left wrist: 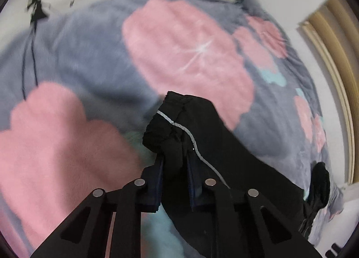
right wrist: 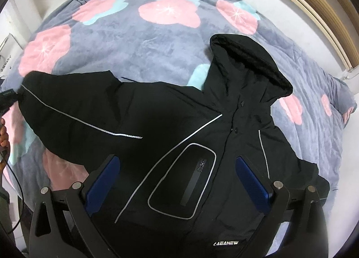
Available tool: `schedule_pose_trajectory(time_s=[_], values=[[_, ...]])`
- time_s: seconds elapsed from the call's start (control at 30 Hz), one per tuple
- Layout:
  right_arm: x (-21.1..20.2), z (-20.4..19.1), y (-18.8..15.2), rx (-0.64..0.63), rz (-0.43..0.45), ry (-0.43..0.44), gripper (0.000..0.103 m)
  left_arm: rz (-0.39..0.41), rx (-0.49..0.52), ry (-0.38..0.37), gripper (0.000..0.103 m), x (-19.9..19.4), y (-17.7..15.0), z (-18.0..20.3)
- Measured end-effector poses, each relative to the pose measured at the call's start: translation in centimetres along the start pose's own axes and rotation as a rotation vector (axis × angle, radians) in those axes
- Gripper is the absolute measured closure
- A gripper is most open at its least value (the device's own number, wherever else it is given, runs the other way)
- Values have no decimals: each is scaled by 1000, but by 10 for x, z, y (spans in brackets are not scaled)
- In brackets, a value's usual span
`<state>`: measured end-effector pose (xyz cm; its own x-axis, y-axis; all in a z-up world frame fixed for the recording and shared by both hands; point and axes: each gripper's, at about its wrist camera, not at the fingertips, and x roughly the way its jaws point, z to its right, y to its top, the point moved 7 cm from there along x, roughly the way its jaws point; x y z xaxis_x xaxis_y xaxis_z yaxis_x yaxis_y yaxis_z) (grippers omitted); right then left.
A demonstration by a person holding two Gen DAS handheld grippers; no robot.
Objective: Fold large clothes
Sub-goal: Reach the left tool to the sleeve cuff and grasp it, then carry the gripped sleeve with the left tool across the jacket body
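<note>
Left tongs clamp jacket sleeve — right tongs agape.

A black hooded jacket lies front-up, spread ahead of and beneath the right gripper, whose blue-padded fingers stand wide apart above its chest. Thin reflective silver piping runs across the chest, down both sleeves and around a zipped chest pocket. The hood lies flat beyond the fingertips, opening upward. One sleeve stretches out to the left; its bunched cuff is pinched between the left gripper's fingers. White lettering marks the near hem.
</note>
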<state>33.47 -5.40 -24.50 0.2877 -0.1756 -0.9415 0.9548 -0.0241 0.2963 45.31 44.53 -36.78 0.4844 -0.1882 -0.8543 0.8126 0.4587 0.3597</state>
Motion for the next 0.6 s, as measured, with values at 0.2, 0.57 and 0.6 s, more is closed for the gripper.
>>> schedule_pose_trajectory(time_s=[0.2, 0.57, 0.6], values=[[-10, 10, -7, 29, 30, 15, 0, 97, 158, -121, 87, -74, -13, 79], [-22, 48, -33, 144, 56, 39, 0, 35, 567, -334, 89, -118, -128, 274], [-22, 54, -37, 156, 57, 39, 0, 12, 592, -352, 89, -114, -141, 288]])
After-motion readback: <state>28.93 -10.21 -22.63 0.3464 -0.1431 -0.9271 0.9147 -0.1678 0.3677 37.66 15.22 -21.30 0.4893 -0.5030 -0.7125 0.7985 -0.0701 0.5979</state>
